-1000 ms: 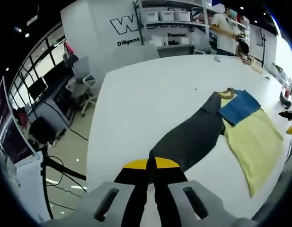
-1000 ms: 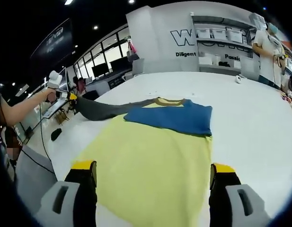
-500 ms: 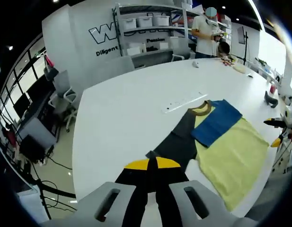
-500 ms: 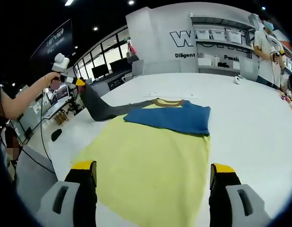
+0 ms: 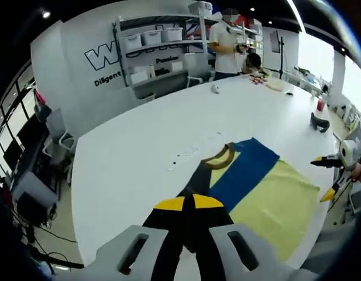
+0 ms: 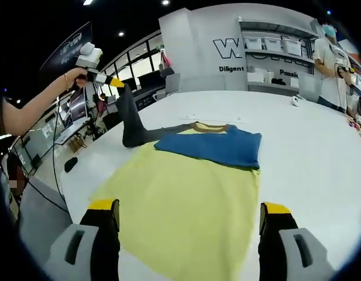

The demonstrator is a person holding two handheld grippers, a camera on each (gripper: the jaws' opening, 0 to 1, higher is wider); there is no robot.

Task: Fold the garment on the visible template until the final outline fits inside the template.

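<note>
A shirt lies flat on the white table [image 6: 320, 152]: a pale yellow body [image 6: 186, 193], a blue sleeve [image 6: 215, 146] folded across its chest, and a brown-trimmed collar [image 5: 218, 158]. My left gripper [image 5: 192, 202] is shut on the end of the dark grey sleeve [image 5: 199, 179]. In the right gripper view a hand holds the left gripper [image 6: 101, 76] high at the upper left, and the grey sleeve [image 6: 130, 126] hangs from it down to the shoulder. My right gripper [image 6: 189, 213] stands open over the yellow hem, nothing between its fingers; the right gripper [image 5: 326, 178] also shows beyond the shirt.
A person [image 5: 227, 41] stands at the table's far end by shelves with white bins [image 5: 157, 41]. A small white object [image 6: 295, 98] and a dark object [image 5: 317, 120] lie on the far table. Office chairs and desks [image 5: 45, 134] stand past the table's left edge.
My left gripper has risen and come in toward the shirt, lifting the grey sleeve off the table until it hangs nearly upright. The right gripper and the shirt's body have stayed put.
</note>
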